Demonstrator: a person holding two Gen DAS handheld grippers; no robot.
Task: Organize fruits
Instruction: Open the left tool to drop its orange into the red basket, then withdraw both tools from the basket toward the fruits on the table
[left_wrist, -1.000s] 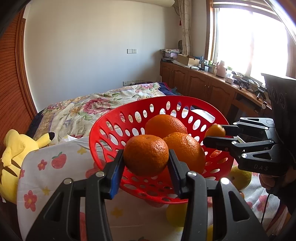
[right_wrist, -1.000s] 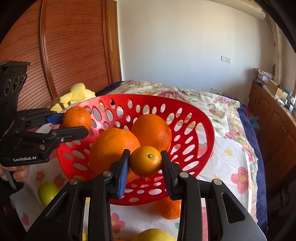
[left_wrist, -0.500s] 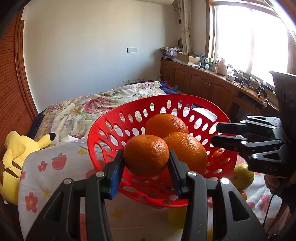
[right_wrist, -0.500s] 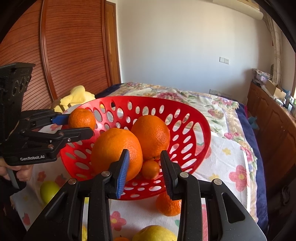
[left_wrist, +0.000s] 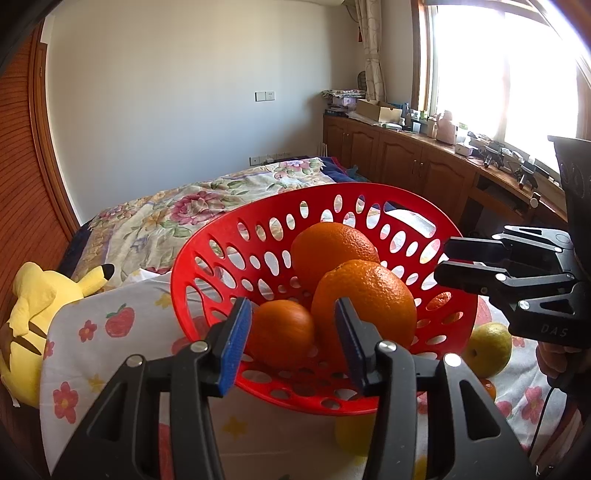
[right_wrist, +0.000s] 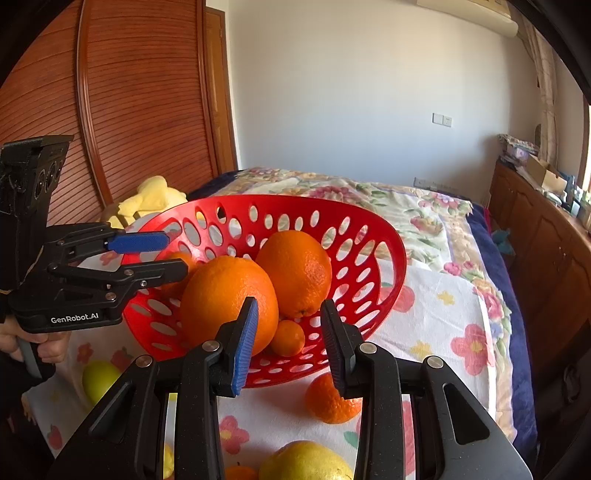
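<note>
- Left wrist view: the red basket (left_wrist: 207, 266), a shallow plastic bowl pierced with oval holes, sits on a flower-print cloth (left_wrist: 92, 332) spread over the bed. Inside the basket lie two large oranges, the near orange (left_wrist: 365, 295) pressed against the far orange (left_wrist: 332, 247), and a smaller mandarin (left_wrist: 282, 334) rests at the near orange's left.
- The left gripper (left_wrist: 291, 339) is spread wide over the basket's near rim; its blue-padded fingers flank the mandarin with a gap on each side, holding nothing.
- Right of the basket the right gripper (left_wrist: 443, 262) reaches in level toward the rim, and a green-yellow fruit (left_wrist: 487, 349) lies on the cloth just outside the basket below it. A yellow plush toy (left_wrist: 33, 314) lies well left of the basket.
- Right wrist view: the same basket holds the two large oranges, with a small mandarin (right_wrist: 288, 338) tucked below them near the front wall.
- The right gripper (right_wrist: 290, 343) is parted wide, its fingers empty, in front of the basket's near rim.
- A loose orange (right_wrist: 325, 400) rests on the cloth just in front of the basket, partly behind the right finger, and a pale yellow fruit (right_wrist: 306, 461) lies nearer the camera.
- At the basket's left the left gripper (right_wrist: 173, 251) is held level by a hand (right_wrist: 22, 343), fingers apart over the rim.
</note>
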